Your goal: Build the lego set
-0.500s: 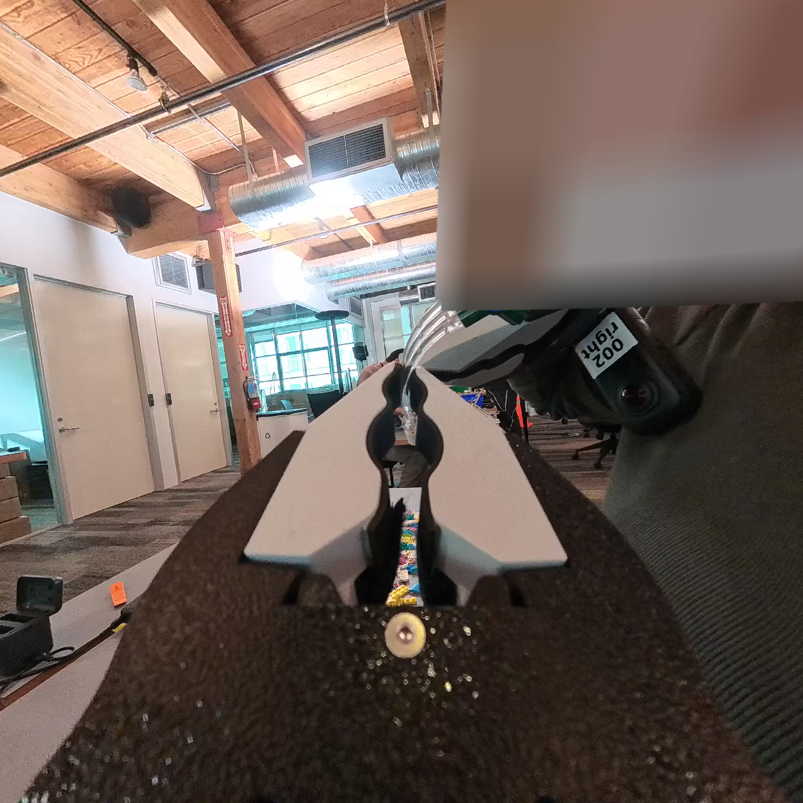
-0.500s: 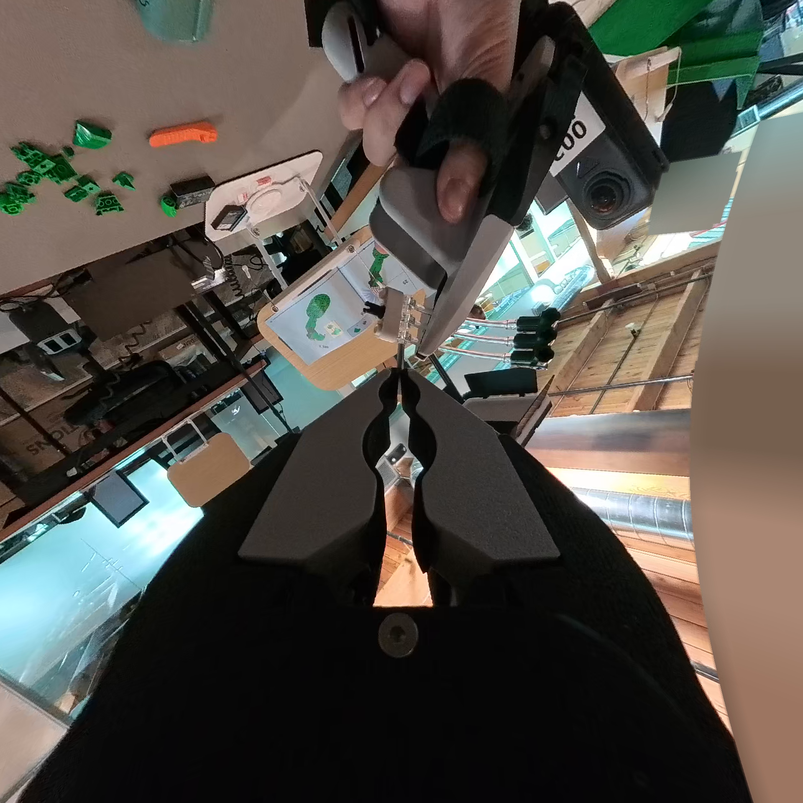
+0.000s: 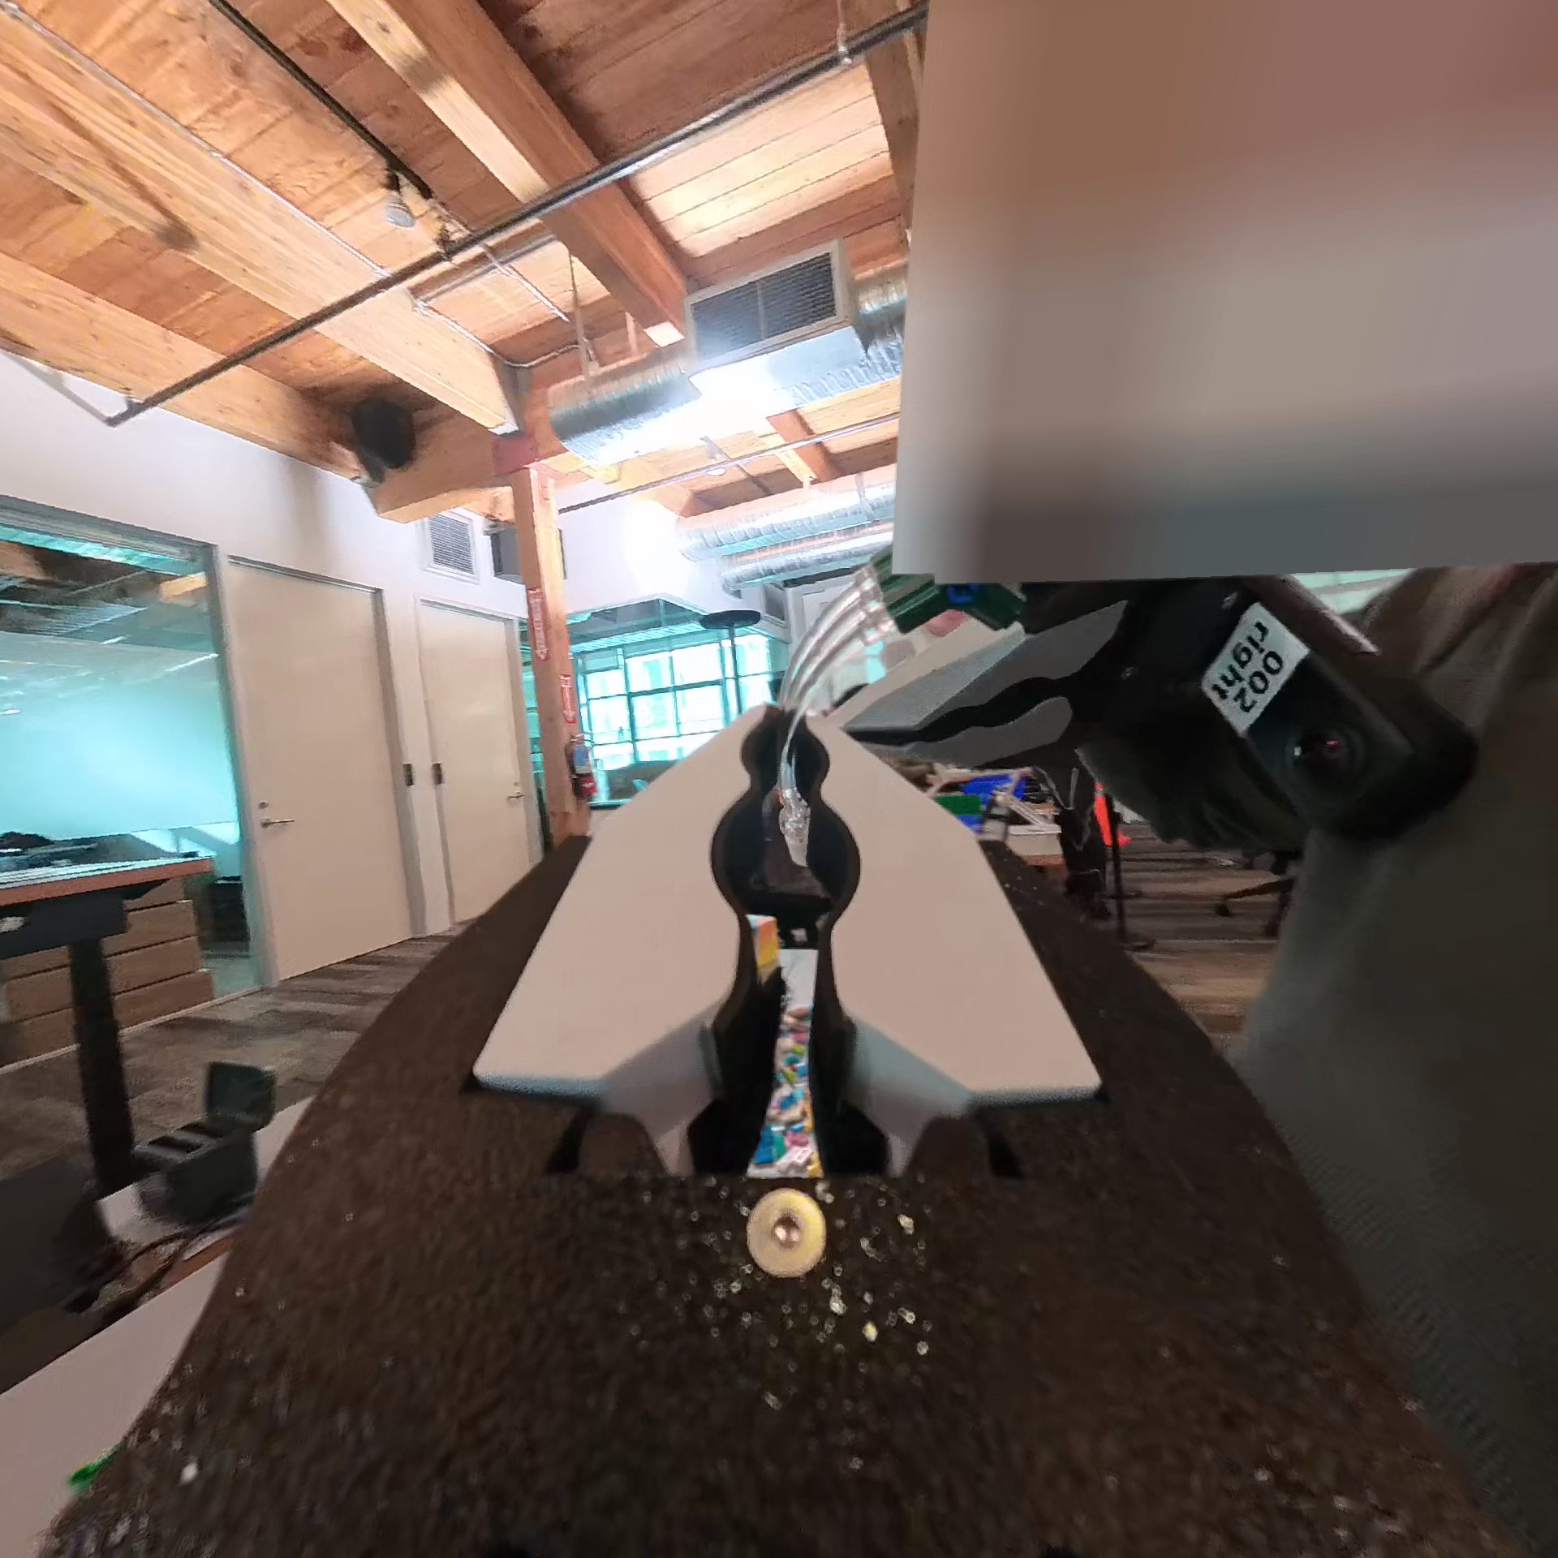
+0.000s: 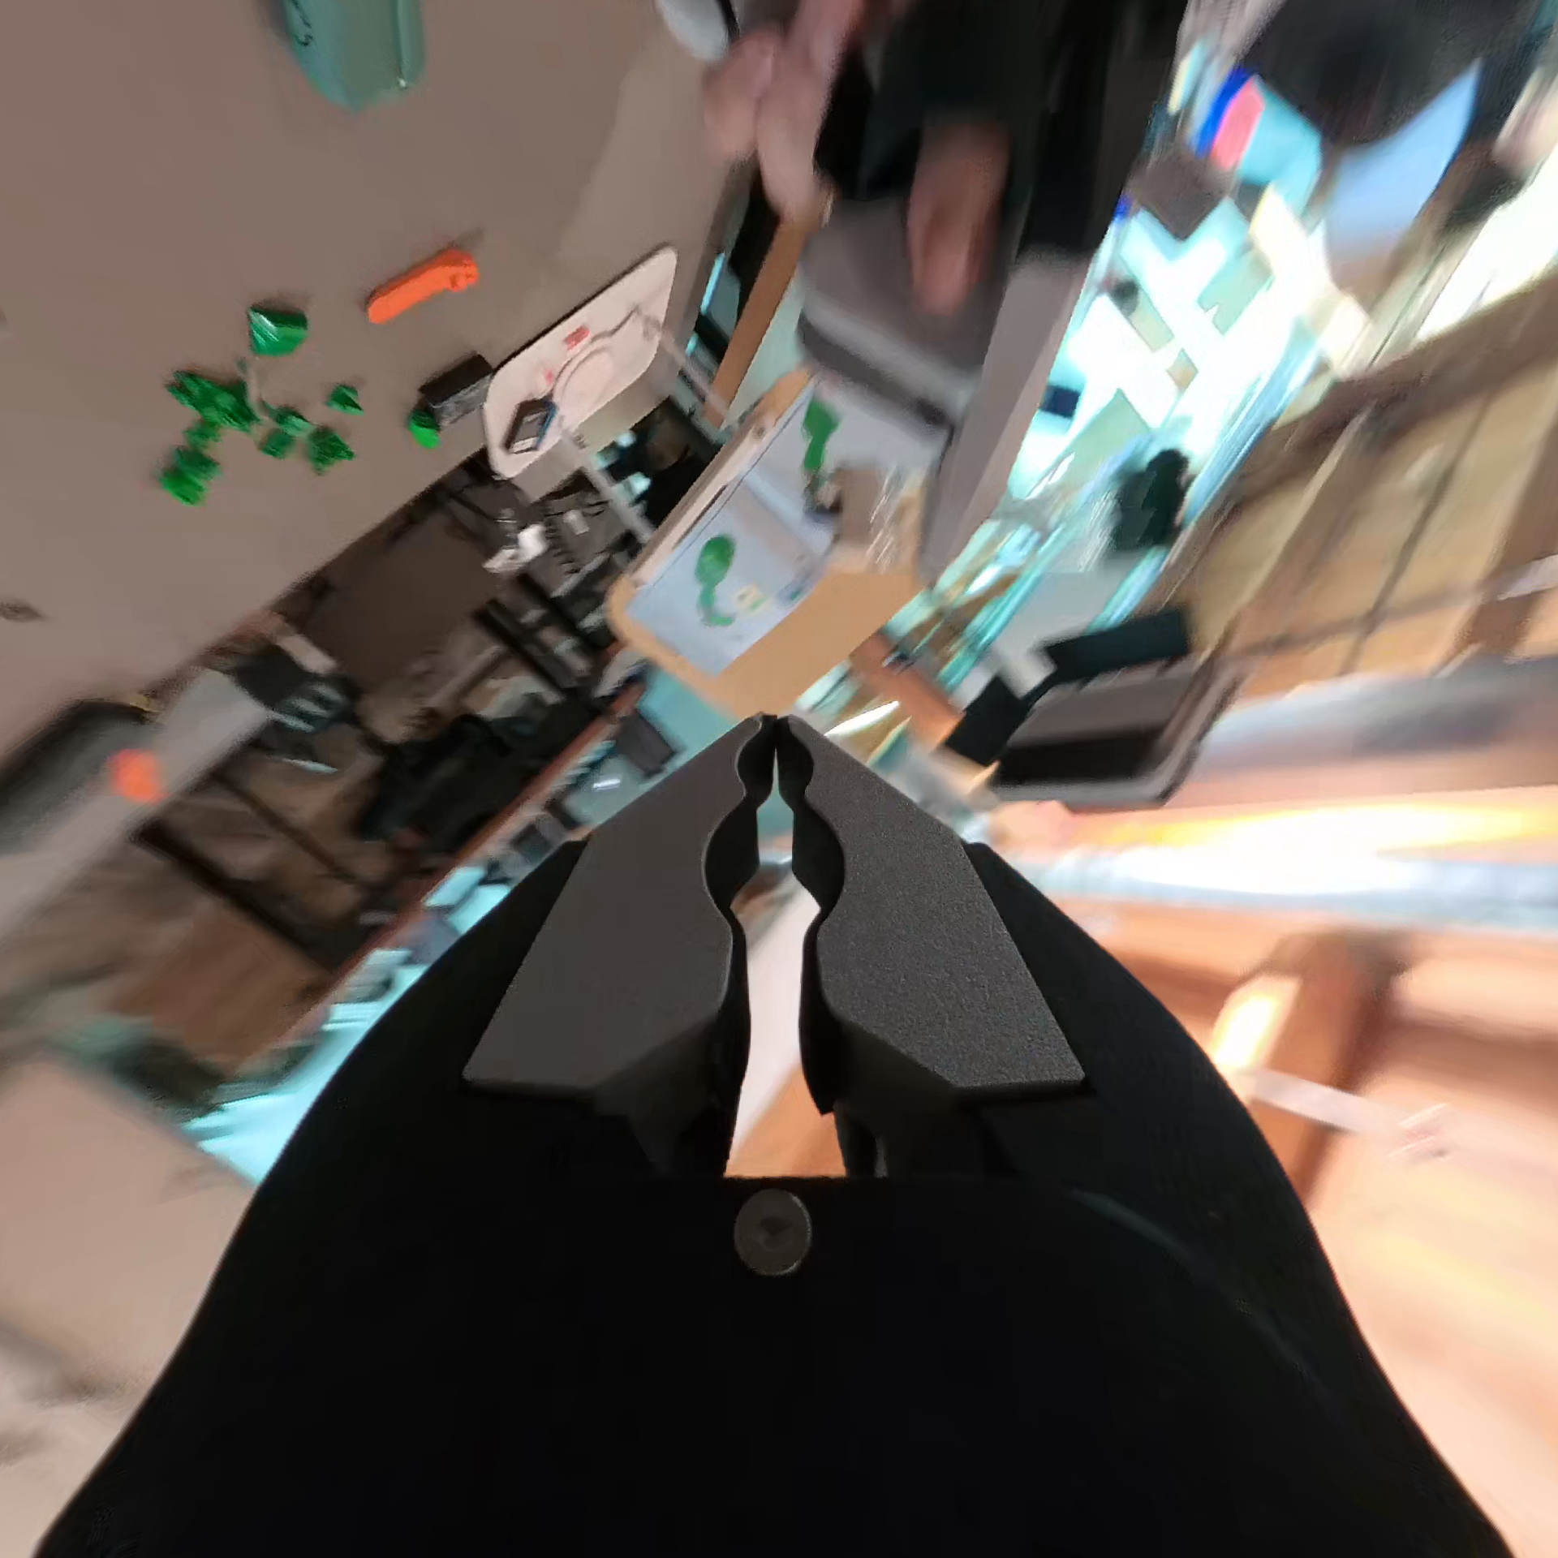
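Two grippers in view, both raised off the worktop (image 4: pixel 152 169). Left gripper (image 3: pixel 786 717): pale fingers clamped on a clear lego piece (image 3: pixel 792 813) with three clear curved stems rising toward frame centre-right, ending in dark green tips (image 3: pixel 915 599). Right gripper (image 3: pixel 953 725) sits centre-right in the left wrist view, its camera bearing a white label with printed writing. In its own view the right gripper (image 4: pixel 774 727) shows dark fingers together at the tips, nothing visible between. Green lego pieces (image 4: pixel 244 413) and an orange tool (image 4: pixel 421 285) lie upper left; an open instruction booklet (image 4: pixel 733 573) sits mid-frame, blurred.
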The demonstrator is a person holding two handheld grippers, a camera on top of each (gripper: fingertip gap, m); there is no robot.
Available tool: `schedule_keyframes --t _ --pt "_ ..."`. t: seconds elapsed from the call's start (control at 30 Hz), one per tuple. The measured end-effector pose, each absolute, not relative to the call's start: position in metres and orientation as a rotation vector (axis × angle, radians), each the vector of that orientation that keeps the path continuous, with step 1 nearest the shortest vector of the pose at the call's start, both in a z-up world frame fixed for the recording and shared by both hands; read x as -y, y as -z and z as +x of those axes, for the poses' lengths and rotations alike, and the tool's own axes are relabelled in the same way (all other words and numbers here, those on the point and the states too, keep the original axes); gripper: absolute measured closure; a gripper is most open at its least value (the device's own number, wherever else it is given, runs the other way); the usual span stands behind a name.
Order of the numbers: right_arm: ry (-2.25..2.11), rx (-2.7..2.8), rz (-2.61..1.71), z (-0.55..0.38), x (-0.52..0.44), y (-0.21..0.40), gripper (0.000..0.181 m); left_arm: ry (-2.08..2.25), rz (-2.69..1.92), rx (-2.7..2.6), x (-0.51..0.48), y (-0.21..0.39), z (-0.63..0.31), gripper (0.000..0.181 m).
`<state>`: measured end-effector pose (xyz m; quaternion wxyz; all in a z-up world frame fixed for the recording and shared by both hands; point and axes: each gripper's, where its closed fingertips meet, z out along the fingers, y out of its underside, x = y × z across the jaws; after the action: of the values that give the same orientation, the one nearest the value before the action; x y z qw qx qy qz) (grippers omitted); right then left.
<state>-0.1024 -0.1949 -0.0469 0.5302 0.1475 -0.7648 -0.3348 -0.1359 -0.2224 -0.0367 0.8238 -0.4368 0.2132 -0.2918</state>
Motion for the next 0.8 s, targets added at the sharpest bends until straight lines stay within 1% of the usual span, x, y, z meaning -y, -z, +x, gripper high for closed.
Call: schedule_keyframes --t 0.13,0.2,0.33,0.43,0.6,0.63,0.7,0.8 --pt "0.612 1.865 -0.104 -0.088 0.15 0.069 0.181 0.544 -0.937 -0.375 0.22 0.04 -0.164 0.181" --pt "0.413 1.895 -0.334 -0.084 0.13 0.099 0.181 0.511 -0.942 -0.344 0.22 0.042 -0.177 0.181" --pt "0.012 1.97 -0.841 -0.078 0.085 0.18 0.181 0.463 -0.954 -0.3 0.219 0.047 -0.198 0.181" --pt "-0.304 1.994 -1.113 -0.084 0.062 0.227 0.173 0.371 -0.984 -0.269 0.209 0.059 -0.214 0.181" --pt "-0.81 1.879 -1.571 -0.12 0.044 0.27 0.159 0.312 -1.027 -0.197 0.182 0.102 -0.238 0.181" --pt "-0.846 1.842 -1.651 -0.128 0.042 0.278 0.158 0.314 -1.026 -0.17 0.178 0.11 -0.241 0.181" --pt "-0.888 1.845 -1.675 -0.14 0.05 0.291 0.159 0.28 -1.021 -0.152 0.17 0.125 -0.243 0.181" --pt "-0.706 1.919 -1.622 -0.146 0.051 0.315 0.158 0.213 -1.06 -0.183 0.157 0.145 -0.238 0.181"
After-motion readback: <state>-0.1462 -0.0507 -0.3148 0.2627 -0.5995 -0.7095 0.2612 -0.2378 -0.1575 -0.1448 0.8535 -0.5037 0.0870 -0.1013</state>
